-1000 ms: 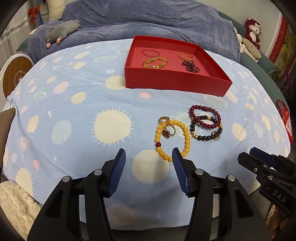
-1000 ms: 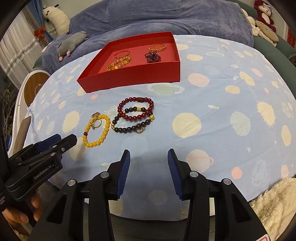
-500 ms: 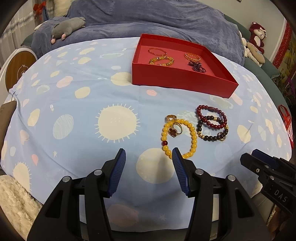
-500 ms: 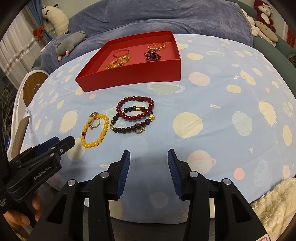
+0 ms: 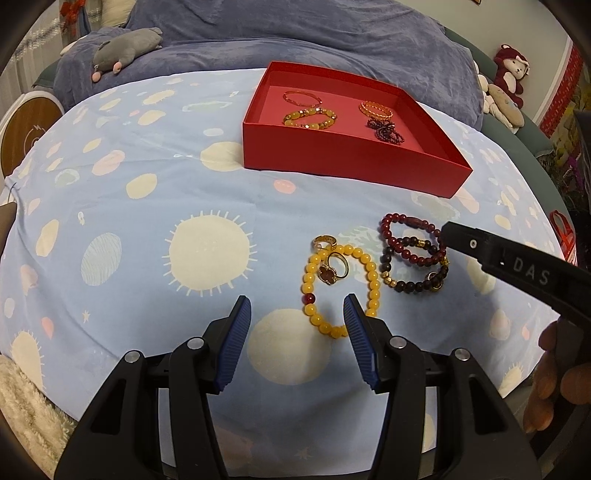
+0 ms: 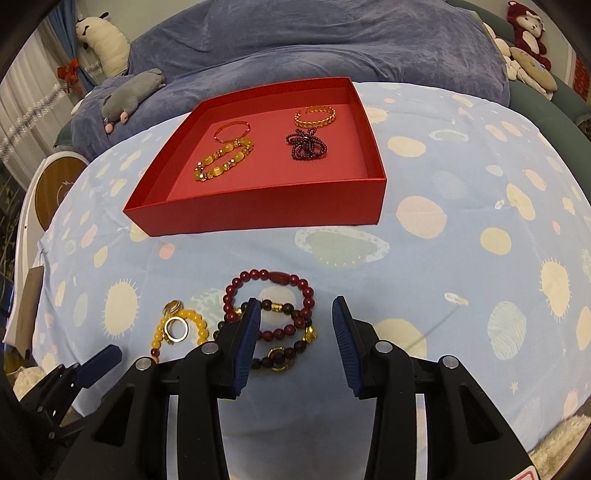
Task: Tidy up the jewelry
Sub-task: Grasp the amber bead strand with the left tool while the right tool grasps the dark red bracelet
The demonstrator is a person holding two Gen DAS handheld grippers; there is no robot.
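Note:
A red tray [image 5: 347, 162] [image 6: 258, 206] holds several bracelets at the back of the blue spotted cloth. In front of it lie a yellow bead bracelet [image 5: 371, 280] [image 6: 201, 325] with a gold ring [image 5: 334, 269] [image 6: 176, 328] inside it, another gold ring [image 5: 325, 240] [image 6: 173, 305], a red bead bracelet [image 5: 410, 238] [image 6: 269, 278] and a dark bead bracelet [image 5: 417, 282] [image 6: 284, 360]. My left gripper [image 5: 295, 317] is open, its right finger at the yellow bracelet's near edge. My right gripper [image 6: 295, 317] is open, low over the red and dark bracelets.
A grey plush toy [image 5: 125, 44] [image 6: 133, 96] lies on the blue blanket behind the tray. More plush toys [image 5: 509, 74] [image 6: 528, 26] sit at the back right. A round wooden stool [image 5: 26, 125] stands left. A fluffy white rug [image 5: 22, 413] lies below the cloth's edge.
Both grippers have moved forward and closer to the loose jewelry. The right gripper has come down over the red and dark bracelets. Both stay open.

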